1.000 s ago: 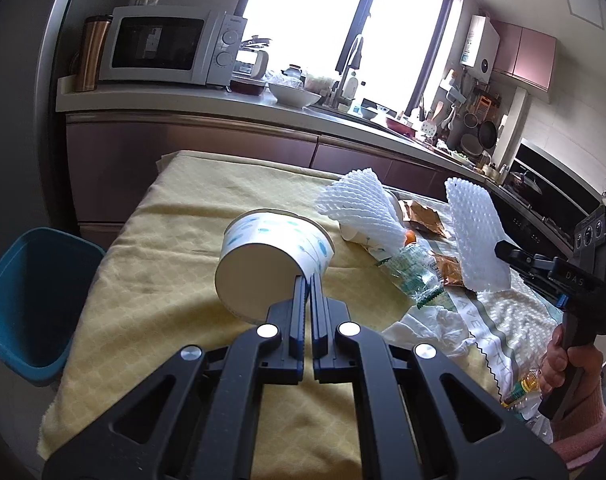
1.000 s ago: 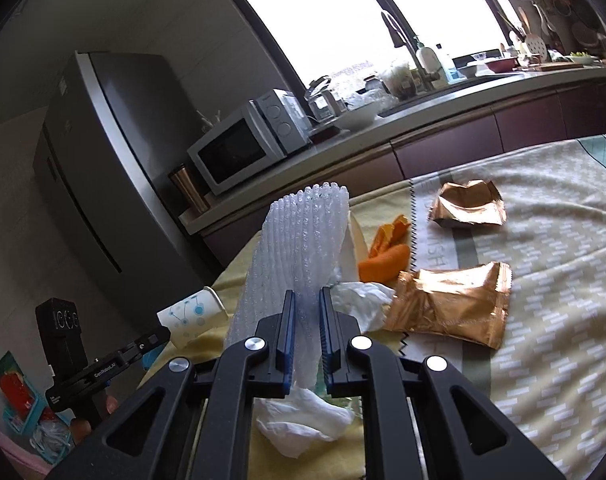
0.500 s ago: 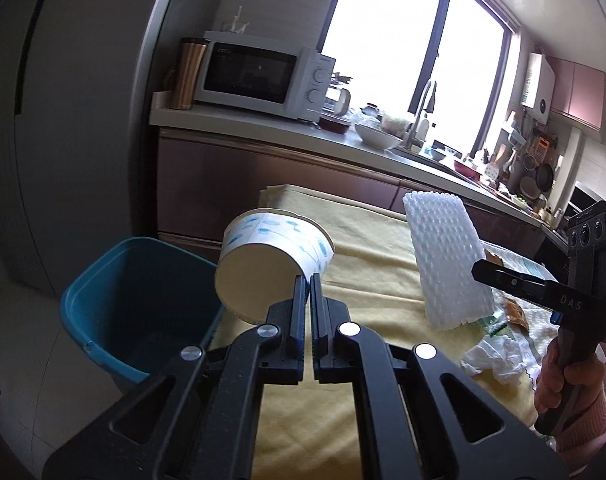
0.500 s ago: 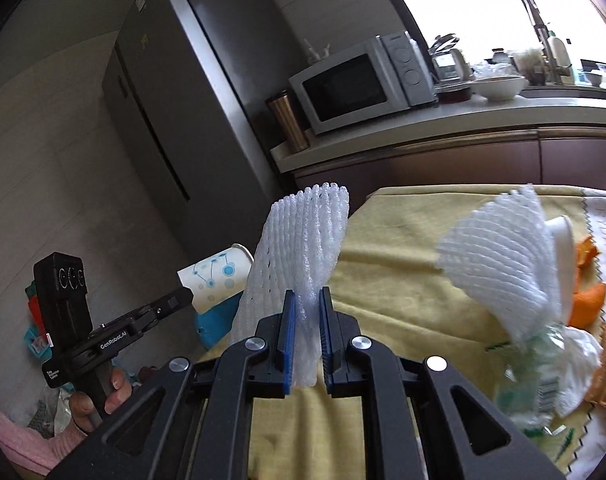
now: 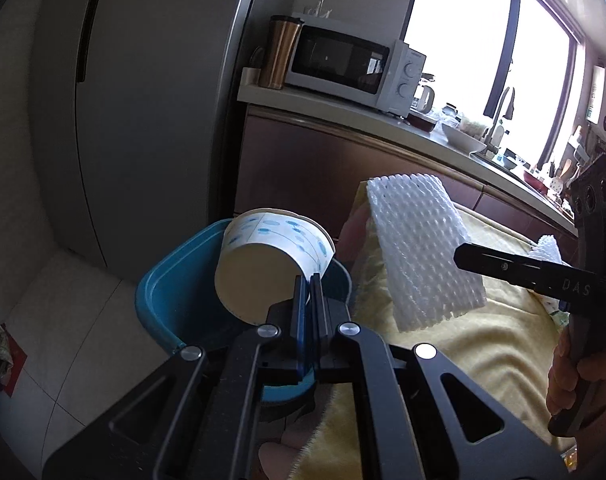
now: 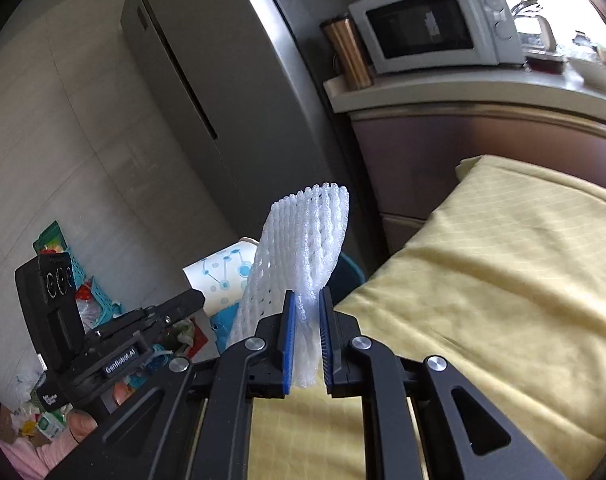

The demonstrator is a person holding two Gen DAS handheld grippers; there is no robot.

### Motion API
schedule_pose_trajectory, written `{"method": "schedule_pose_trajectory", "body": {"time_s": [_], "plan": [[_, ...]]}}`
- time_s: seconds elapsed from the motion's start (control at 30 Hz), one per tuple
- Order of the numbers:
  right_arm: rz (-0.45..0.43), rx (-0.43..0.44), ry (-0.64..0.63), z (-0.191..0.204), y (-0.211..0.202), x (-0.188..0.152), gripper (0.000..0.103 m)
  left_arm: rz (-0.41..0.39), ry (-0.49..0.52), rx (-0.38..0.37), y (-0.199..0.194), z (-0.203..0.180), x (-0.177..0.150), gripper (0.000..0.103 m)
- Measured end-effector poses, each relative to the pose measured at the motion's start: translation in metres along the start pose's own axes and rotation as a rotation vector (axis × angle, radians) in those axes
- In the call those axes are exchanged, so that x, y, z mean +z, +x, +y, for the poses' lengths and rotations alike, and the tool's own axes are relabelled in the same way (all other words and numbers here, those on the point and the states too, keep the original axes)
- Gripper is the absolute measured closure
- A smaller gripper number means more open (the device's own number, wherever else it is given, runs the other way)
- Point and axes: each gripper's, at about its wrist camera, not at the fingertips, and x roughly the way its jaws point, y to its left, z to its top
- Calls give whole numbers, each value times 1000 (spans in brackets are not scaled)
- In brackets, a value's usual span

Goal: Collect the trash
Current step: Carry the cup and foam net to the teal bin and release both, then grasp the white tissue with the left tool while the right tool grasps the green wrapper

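Both hands are mid-carry, so the step in hand looks like the drop-off: 2 pieces of trash are on their way to the bin point(image 5: 171, 292), a blue tub on the floor just past the end of the desk point(image 5: 463, 344) with its yellow cloth. The left claw point(image 5: 311, 284) is pinched tight on the rim of a paper cup point(image 5: 271, 264), which hangs tilted with its mouth toward the camera and sits over the bin's opening. The right claw point(image 6: 306, 320) is nearly closed, its pads squeezing the lower end of a white foam net point(image 6: 303, 248); the net stands up from the grip and is over the desk's edge, beside the bin rather than above it, as far as the left view shows. Next, I judge, the left claw only needs to open to let the cup fall in. The right one must first travel further over the bin, since foam this light could drift and miss.
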Motion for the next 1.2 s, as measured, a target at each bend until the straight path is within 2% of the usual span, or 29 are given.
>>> {"method": "schedule_pose_trajectory", "body": {"time_s": [0.17, 0.47, 0.6, 0.7, 0.9, 1.03, 1.2], "plan": [[71, 13, 2, 9, 39, 8, 93, 45, -17, 35, 18, 11, -10, 100], [168, -35, 14, 19, 92, 11, 91, 96, -43, 64, 45, 25, -16, 100], [203, -44, 33, 19, 106, 13, 85, 122, -54, 71, 58, 27, -17, 100], [223, -55, 31, 21, 114, 14, 73, 145, -59, 73, 66, 29, -21, 97], [210, -54, 46, 18, 111, 11, 71, 157, -62, 85, 73, 27, -26, 96], [193, -46, 52, 14, 100, 7, 71, 127, -54, 82, 63, 23, -25, 89], [138, -19, 32, 16, 66, 3, 70, 75, -25, 46, 43, 6, -18, 79]]}}
